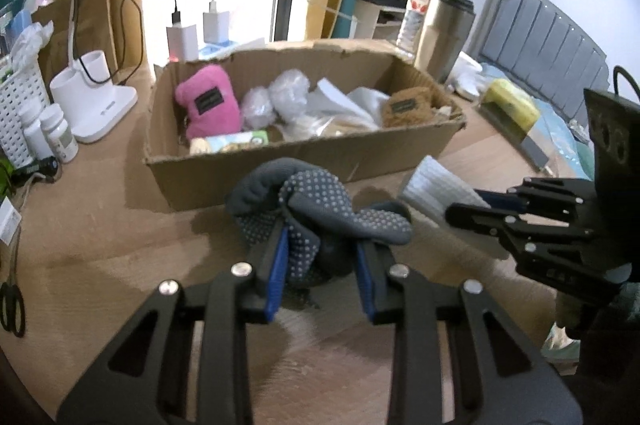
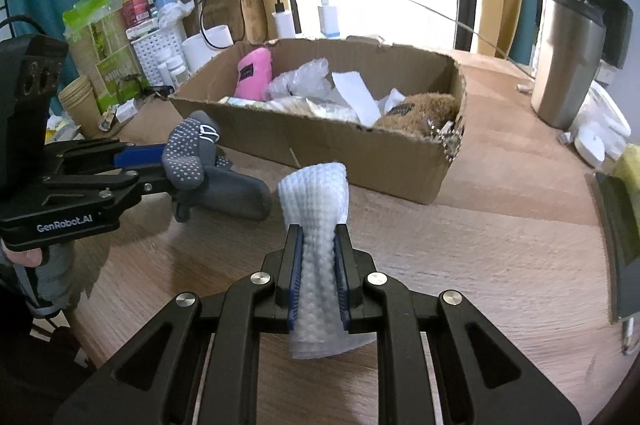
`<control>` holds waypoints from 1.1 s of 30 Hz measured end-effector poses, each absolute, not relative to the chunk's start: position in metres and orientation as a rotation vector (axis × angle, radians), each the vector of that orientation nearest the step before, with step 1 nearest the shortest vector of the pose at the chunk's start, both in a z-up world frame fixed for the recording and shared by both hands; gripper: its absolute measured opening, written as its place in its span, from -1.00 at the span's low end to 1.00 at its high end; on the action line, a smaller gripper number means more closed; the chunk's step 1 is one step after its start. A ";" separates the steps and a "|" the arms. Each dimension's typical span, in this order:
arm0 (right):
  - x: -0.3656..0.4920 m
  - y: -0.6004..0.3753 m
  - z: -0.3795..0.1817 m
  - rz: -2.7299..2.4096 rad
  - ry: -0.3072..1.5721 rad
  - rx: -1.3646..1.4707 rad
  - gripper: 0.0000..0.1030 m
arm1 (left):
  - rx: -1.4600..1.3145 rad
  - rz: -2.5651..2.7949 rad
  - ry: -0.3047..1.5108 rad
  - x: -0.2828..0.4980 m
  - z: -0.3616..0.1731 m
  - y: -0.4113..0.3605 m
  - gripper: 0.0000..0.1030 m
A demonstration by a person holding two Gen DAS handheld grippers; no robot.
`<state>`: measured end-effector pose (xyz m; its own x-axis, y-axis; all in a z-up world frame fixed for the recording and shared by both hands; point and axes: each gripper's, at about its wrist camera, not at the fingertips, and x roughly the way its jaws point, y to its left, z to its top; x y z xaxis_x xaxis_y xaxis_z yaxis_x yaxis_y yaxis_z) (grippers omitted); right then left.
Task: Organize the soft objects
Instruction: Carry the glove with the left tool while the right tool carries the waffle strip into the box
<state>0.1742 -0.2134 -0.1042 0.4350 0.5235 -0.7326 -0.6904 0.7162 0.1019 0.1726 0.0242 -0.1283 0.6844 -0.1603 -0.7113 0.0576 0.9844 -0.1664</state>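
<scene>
Wooden surface [image 2: 480, 225] under everything, cluttered along its far left. Torn cardboard box [image 1: 288, 161] in the middle, well toward the far side, holding a pink plush [image 1: 208, 103] at its left end, crumpled plastic in the centre, a brown plush [image 1: 406, 107] at its right end; dark sewn labels on both plush pieces, writing too small to read. Steel tumbler [image 2: 566, 65] upright at far right, a labelled water bottle [image 1: 420, 7] just behind it, print illegible. "GenRobot.AI" in pale letters on the body of the left tool [image 2: 172, 165], seen from the right wrist view. Left tool angled downward, near side of the box, clamped on a bundled grey sock [image 1: 320, 205] with pale grip dots, raised off the surface. Right tool [image 2: 318, 237] angled downward likewise, just right of the left one, pressed together on a folded white waffle cloth [image 2: 316, 193], cloth sticking out past the tips toward the box.
</scene>
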 end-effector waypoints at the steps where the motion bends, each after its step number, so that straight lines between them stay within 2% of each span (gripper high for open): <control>1: 0.174 -0.214 -0.103 0.763 0.820 -0.226 -0.68 | -0.135 -0.124 0.801 0.171 -0.125 0.025 -0.39; 21: 0.187 -0.239 -0.048 0.737 0.680 -0.187 -0.68 | -0.088 -0.142 0.679 0.176 -0.068 0.013 -0.39; 33: 0.218 -0.257 -0.044 0.708 0.661 -0.151 -0.68 | -0.068 -0.141 0.669 0.208 -0.057 0.005 -0.39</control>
